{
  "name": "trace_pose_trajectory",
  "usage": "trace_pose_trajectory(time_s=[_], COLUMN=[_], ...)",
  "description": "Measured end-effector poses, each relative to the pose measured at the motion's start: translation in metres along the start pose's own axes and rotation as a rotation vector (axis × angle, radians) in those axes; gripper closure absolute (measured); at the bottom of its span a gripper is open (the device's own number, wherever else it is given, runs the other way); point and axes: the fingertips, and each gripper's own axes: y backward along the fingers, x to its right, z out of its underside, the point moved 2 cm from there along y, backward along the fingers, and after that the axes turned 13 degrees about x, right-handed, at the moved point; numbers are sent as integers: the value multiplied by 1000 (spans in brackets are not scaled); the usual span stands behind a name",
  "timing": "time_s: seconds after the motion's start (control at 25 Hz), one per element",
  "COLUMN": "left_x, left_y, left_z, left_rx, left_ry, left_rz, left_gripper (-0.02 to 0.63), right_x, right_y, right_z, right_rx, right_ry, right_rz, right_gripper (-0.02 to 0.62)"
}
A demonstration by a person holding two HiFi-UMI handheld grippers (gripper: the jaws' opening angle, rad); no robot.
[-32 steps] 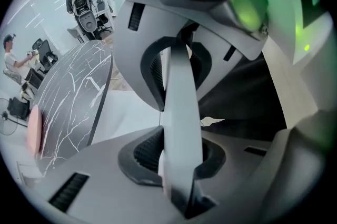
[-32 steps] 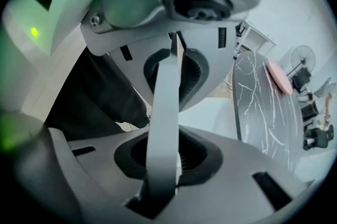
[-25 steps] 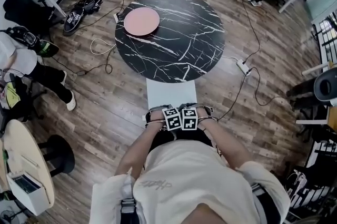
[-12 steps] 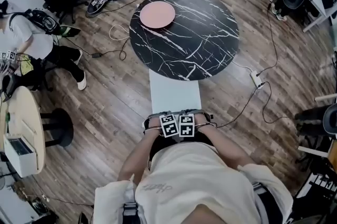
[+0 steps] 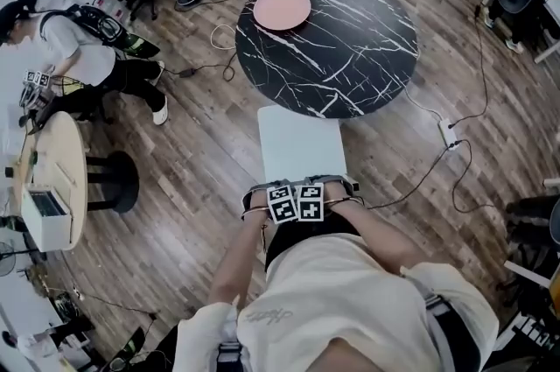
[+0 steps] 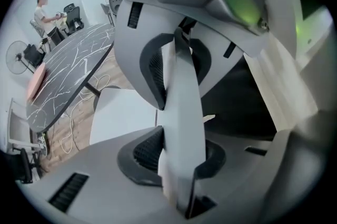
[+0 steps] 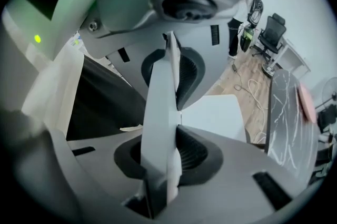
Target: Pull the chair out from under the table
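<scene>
Gripping the top edge of the chair's (image 5: 297, 147) backrest (image 6: 181, 107) from above, the left gripper (image 5: 282, 204) and the right gripper (image 5: 311, 202) sit side by side at its middle, each pointing steeply down just in front of the person's body. In the left gripper view the ribbed pads (image 6: 154, 67) are clamped on either face of the thin white panel, and the right gripper view shows the same hold, its pads (image 7: 192, 152) pressed on the backrest (image 7: 160, 112) with no gap to be seen. The chair stands on the wooden floor (image 5: 192, 178) with most of its pale seat clear of the round black marble table (image 5: 350, 55); only the seat's far edge lies at the table's rim, so the pull looks well under way and probably wants a little more travel. To finish it well, both grips should stay firm and level while the person draws straight back, away from the table, with both hands moving together so the chair does not swing to one side. Pulling low and flat rather than upward should stop the backrest slipping out of the pads or the chair tipping onto its rear legs. The cable (image 5: 420, 178) trailing across the floor to the person's right lies near the path of the chair's legs and deserves a wide berth. The pink plate (image 5: 282, 9) on the table's far side is well apart from all this.
</scene>
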Motion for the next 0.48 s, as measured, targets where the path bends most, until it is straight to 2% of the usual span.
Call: trace_pose_trajectory(time_s=[0.2, 0.48], left_x=[27, 68], left_y=[-3, -9], left_z=[-2, 3], left_rx=[21, 33], left_ry=[47, 63], left_rz=[-26, -28], left_gripper=[514, 514], right_x=[-25, -67], right_y=[1, -4], right_z=[5, 8], right_rx=[-30, -35], right_ry=[67, 65], right_rz=[-44, -54], right_gripper=[508, 508])
